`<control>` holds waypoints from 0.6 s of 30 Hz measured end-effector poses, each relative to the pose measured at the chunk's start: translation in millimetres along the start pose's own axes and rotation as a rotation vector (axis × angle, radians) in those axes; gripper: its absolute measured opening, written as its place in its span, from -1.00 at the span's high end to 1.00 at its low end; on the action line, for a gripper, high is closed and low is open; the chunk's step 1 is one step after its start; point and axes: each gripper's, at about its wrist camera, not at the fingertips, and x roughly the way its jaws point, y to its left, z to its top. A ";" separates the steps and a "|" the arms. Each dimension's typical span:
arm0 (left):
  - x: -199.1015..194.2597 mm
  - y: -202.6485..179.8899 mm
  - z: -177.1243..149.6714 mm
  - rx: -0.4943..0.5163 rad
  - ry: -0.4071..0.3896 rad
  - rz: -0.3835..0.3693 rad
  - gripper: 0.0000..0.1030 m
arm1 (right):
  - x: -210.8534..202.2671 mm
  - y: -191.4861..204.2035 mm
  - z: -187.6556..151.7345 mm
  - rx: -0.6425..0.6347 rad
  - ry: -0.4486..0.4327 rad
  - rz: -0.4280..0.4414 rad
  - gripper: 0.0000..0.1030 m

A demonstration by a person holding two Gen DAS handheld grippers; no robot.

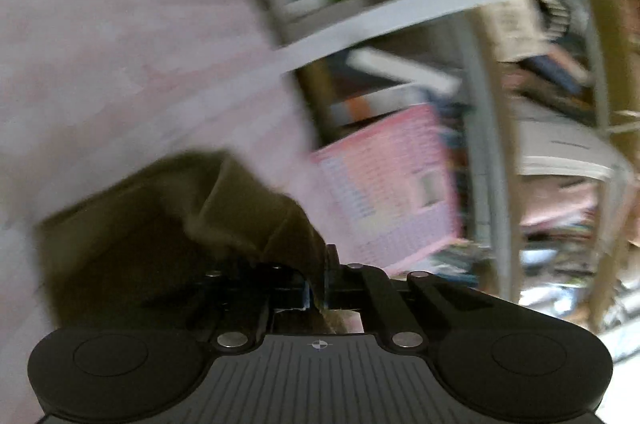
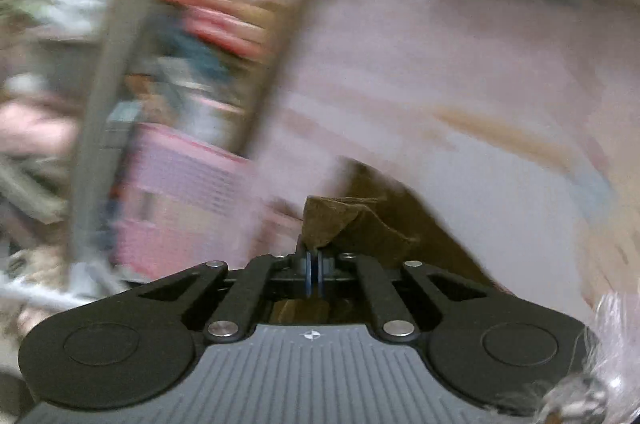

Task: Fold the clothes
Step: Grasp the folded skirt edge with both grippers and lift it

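An olive-brown garment (image 1: 168, 216) hangs from my left gripper (image 1: 317, 288), which is shut on its edge; the cloth spreads left and down from the jaws. My right gripper (image 2: 315, 270) is shut on another bunched corner of the same olive-brown garment (image 2: 360, 224), which trails off to the right. Both views are motion-blurred. A pale pink surface (image 1: 120, 64) lies behind the garment and also shows in the right wrist view (image 2: 460, 72).
Metal shelving (image 1: 480, 152) packed with books, papers and a pink box (image 1: 392, 184) stands to the right in the left wrist view. The same shelving (image 2: 96, 112) and pink box (image 2: 180, 200) show to the left in the right wrist view. White fringe (image 2: 600, 364) shows at bottom right.
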 end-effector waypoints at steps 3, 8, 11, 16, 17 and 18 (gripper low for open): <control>-8.3 -8.8 6.3 0.062 0.009 -0.046 0.90 | -35.0 15.5 -4.9 -0.097 -0.029 0.028 0.95; -8.8 63.8 -23.4 0.004 0.116 0.152 0.91 | -41.1 -42.2 -47.5 -0.081 0.088 -0.183 0.94; -8.6 91.8 -35.2 -0.044 0.134 0.207 0.90 | -27.9 -87.5 -70.1 -0.008 0.158 -0.309 0.94; -8.6 62.1 -25.1 0.003 0.100 0.118 0.91 | -30.2 -65.5 -60.4 -0.063 0.113 -0.234 0.94; -13.4 49.3 -21.9 0.026 0.083 0.063 0.91 | -38.9 -53.9 -56.5 -0.080 0.085 -0.184 0.94; -18.5 39.2 -19.8 0.051 0.068 0.022 0.90 | -47.5 -42.3 -52.7 -0.096 0.056 -0.133 0.94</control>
